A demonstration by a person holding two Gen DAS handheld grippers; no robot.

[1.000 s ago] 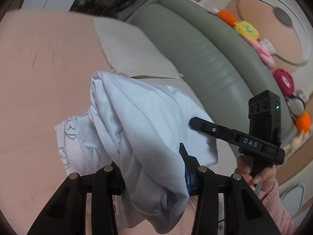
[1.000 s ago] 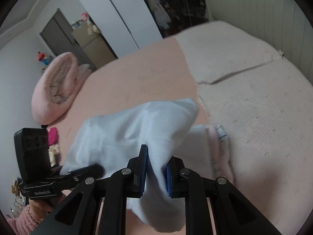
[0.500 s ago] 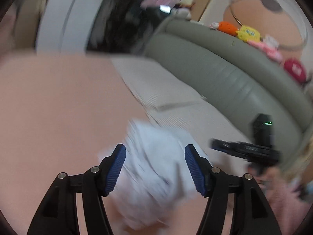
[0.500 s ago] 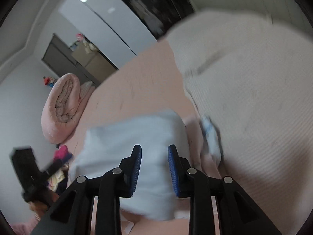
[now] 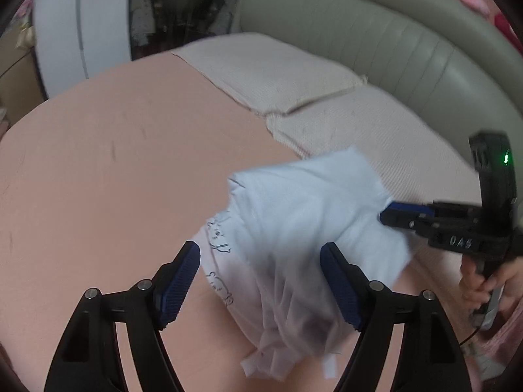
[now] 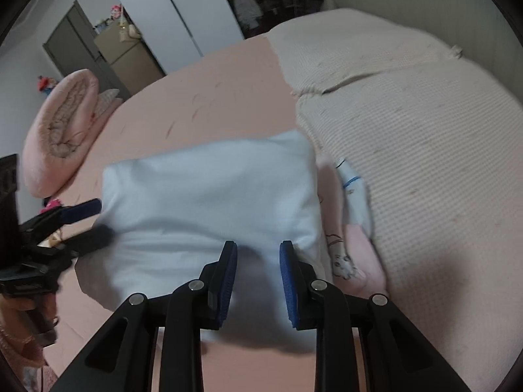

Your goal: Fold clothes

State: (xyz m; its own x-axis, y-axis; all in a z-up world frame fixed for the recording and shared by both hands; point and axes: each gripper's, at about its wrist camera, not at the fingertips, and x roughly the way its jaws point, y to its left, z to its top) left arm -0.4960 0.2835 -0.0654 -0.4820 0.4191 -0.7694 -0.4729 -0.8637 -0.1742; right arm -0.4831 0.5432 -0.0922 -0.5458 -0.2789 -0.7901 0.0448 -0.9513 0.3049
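Both grippers have let go of the pale blue garment, which a second ago hung pinched and lifted and now lies dropped on the pink bedsheet.

Nearest, the left gripper point(image 5: 260, 281) stands with its jaws wide apart, nothing between the pads, and the pale blue garment point(image 5: 307, 225) lies just ahead of it and a little to its right. The right gripper point(image 6: 258, 277) has its jaws parted more narrowly and holds nothing; it sits lowest over the cloth's near edge, so it looks the closer of the two. From that side the garment's long axis runs left to right across the jaws. Under it a white printed garment point(image 5: 217, 254) shows on the pink bedsheet point(image 5: 98, 163), and beyond lie the beige pillows point(image 5: 271, 72) and the padded headboard point(image 5: 408, 39).
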